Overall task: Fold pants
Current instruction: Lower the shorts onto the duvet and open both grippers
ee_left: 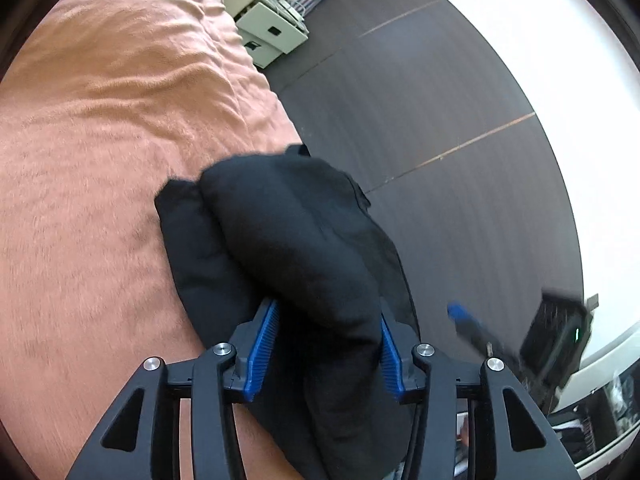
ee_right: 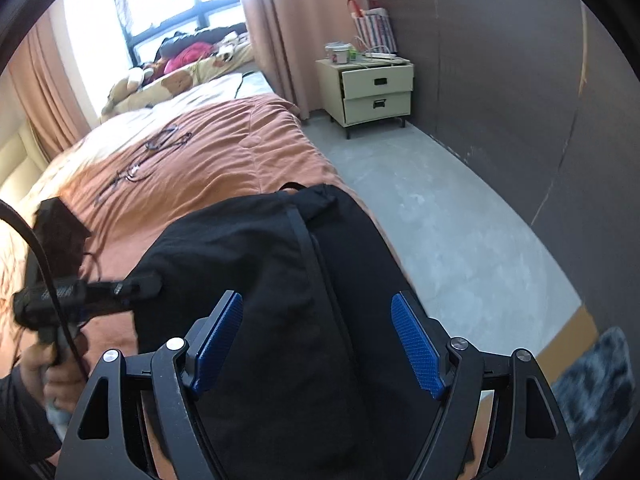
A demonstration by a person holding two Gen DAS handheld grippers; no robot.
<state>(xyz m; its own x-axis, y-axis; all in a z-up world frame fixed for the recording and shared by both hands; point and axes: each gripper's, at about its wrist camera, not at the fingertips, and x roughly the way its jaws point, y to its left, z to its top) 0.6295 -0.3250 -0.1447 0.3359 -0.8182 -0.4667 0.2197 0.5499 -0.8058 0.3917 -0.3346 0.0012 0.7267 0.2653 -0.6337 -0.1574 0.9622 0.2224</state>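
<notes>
The black pants [ee_left: 280, 220] lie folded in a thick bundle on the salmon bedspread [ee_left: 100, 120], at the bed's edge by the floor. My left gripper [ee_left: 326, 344] stands with its blue pads either side of a bulging fold; the cloth fills the gap but does not look squeezed. In the right wrist view the pants [ee_right: 248, 248] spread under my right gripper [ee_right: 316, 304], whose pads stand wide apart and clear of the cloth. The left gripper [ee_right: 132, 284] shows there at the bundle's left edge, held by a hand [ee_right: 52, 364]. The right gripper [ee_left: 456, 312] appears blurred at the right of the left wrist view.
The bed [ee_right: 224, 152] stretches away with dark cables [ee_right: 160, 140] lying on it. A cream nightstand [ee_right: 376, 92] with two drawers stands past the bed's corner, a striped bag [ee_right: 376, 28] behind it. Grey floor [ee_right: 440, 220] runs along a dark wall on the right.
</notes>
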